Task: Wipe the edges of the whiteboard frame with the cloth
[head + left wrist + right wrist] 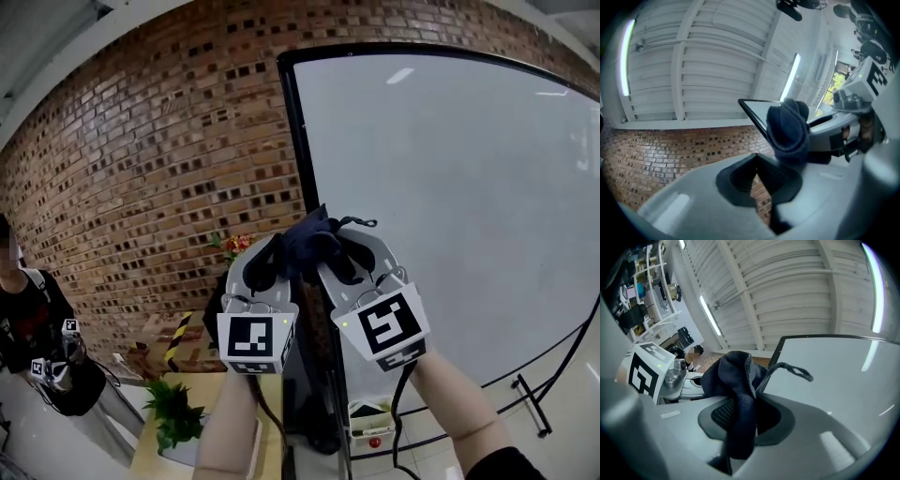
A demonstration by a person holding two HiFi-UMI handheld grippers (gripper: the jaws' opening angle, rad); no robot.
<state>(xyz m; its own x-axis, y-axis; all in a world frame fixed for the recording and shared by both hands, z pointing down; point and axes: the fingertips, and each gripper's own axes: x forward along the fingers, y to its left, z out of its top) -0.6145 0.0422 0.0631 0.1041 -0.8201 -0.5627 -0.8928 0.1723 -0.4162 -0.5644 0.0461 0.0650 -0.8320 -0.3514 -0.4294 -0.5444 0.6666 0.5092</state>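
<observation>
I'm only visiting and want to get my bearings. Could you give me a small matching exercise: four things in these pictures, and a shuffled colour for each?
Things:
1. cloth
2. whiteboard frame
3. wall
4. plant

Colours:
A. black
B. green
C. dark blue
D. reddish brown

Pairs: 1-C, 2-A, 3-D, 4-B.

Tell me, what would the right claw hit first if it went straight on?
Probably the whiteboard's black frame edge, with the cloth pinched in the right claw touching first; depth is unclear.
</observation>
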